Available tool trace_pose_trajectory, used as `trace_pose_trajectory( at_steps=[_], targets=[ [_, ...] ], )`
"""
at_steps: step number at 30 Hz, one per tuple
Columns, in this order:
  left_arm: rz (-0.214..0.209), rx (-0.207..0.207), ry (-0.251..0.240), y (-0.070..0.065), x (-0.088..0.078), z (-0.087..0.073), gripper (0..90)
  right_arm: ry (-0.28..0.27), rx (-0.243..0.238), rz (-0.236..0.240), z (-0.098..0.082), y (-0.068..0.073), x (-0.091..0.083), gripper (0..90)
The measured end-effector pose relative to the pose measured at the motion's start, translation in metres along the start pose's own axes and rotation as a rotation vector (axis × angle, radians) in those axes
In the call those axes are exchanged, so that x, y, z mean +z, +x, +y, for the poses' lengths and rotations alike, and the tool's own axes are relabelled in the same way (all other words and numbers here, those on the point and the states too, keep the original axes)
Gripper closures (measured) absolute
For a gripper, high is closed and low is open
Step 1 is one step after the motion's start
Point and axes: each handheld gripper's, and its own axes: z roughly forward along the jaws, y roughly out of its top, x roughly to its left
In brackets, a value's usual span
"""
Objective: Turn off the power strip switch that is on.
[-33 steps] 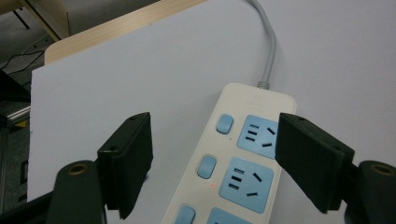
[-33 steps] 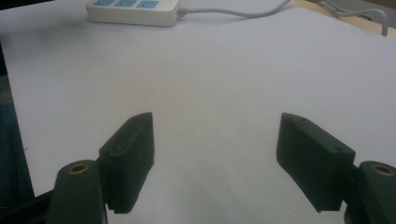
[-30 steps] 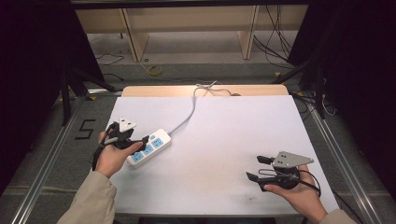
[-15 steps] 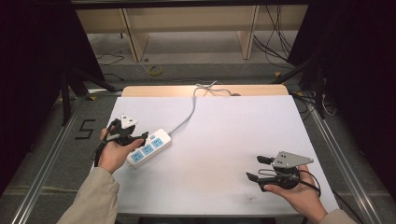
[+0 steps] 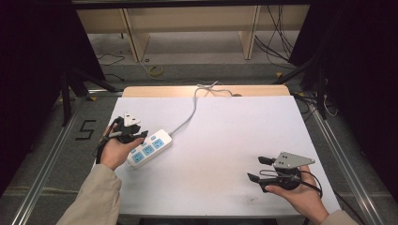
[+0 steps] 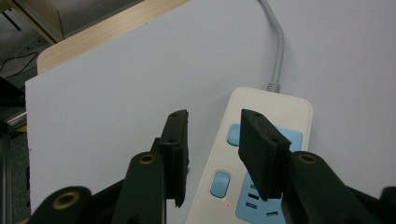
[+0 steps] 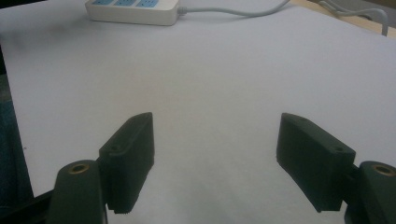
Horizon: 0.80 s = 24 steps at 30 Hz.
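A white power strip (image 5: 149,148) with blue sockets lies at the left of the white tabletop (image 5: 225,131), and its grey cable (image 5: 187,119) runs off toward the back. My left gripper (image 5: 142,135) hovers over the strip's near end. In the left gripper view its jaws (image 6: 212,123) have just been closing. One jaw stands over the bare table and the other over the sockets of the strip (image 6: 266,116), whose edge shows in the gap. The pads press on nothing. My right gripper (image 5: 255,168) rests at the front right, open, and faces the far strip (image 7: 135,9) across the bare table, with nothing between its jaws (image 7: 215,119).
A strip of wooden table edge (image 5: 155,90) shows behind the white sheet. Metal rails (image 5: 42,178) run along both sides of the table. Beyond the back edge stand wooden shelf legs (image 5: 131,40), and loose cables (image 5: 277,42) lie on the floor.
The left gripper's jaws have drawn closer together above the near end of the power strip. Both hands have stayed almost where they were.
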Motion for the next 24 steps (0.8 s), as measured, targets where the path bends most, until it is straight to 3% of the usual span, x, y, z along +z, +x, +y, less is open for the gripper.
trace_pose_trajectory(
  at_steps=[7, 15, 24],
  targets=[
    [0.022, -0.015, 0.023, 0.0033, 0.0004, 0.0016, 75.0, 0.002, -0.001, 0.001, 0.0, 0.0, -0.0001, 28.4],
    [0.033, 0.003, 0.064, 0.0049, 0.0012, 0.0044, 86.2, 0.002, -0.004, 0.001, -0.0001, -0.0002, 0.0003, 28.4],
    [0.034, -0.006, 0.106, 0.0072, 0.0029, 0.0072, 89.8, 0.001, -0.004, 0.002, -0.0002, -0.0004, 0.0003, 28.4]
  ],
)
